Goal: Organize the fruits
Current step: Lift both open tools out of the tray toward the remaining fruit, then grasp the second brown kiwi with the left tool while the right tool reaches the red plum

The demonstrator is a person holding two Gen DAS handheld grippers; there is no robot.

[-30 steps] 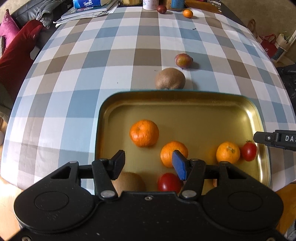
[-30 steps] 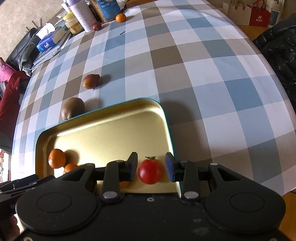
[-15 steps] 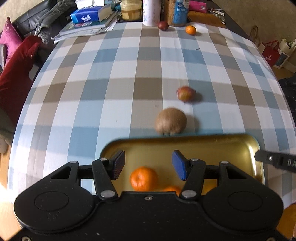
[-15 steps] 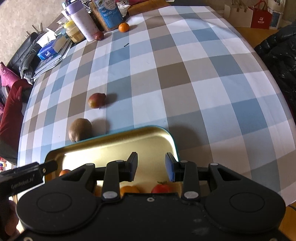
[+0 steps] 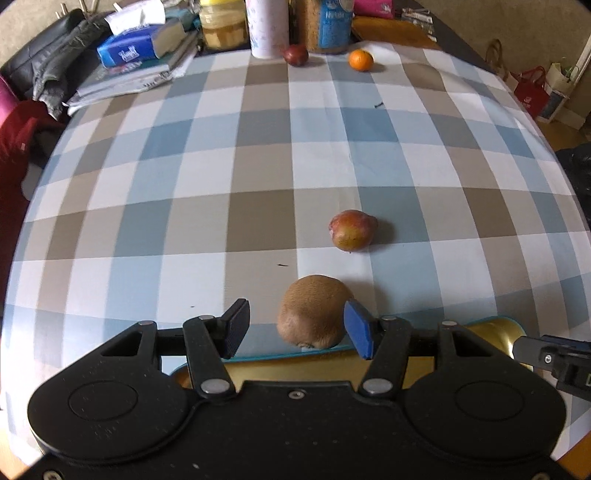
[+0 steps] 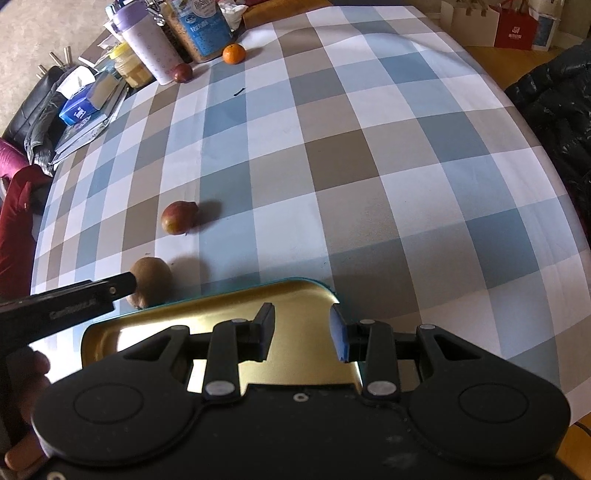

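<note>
A brown kiwi lies on the checked cloth just beyond the gold tray. My left gripper hangs open over it, the fruit nearer the blue right pad. A red-green fruit sits a little farther out. At the far edge are a dark red fruit and a mandarin. My right gripper stands open and empty above the far right corner of the tray. The kiwi shows beside a left finger.
Books and a tissue box, a jar, a white bottle and a blue-labelled container crowd the far edge. A dark jacket lies off the table's right side. Gift bags stand beyond it. A red cushion is left.
Both grippers moved away from the tray's middle toward its far edge. The mandarins and tomatoes in the tray dropped out of view. The kiwi now sits between the left fingers.
</note>
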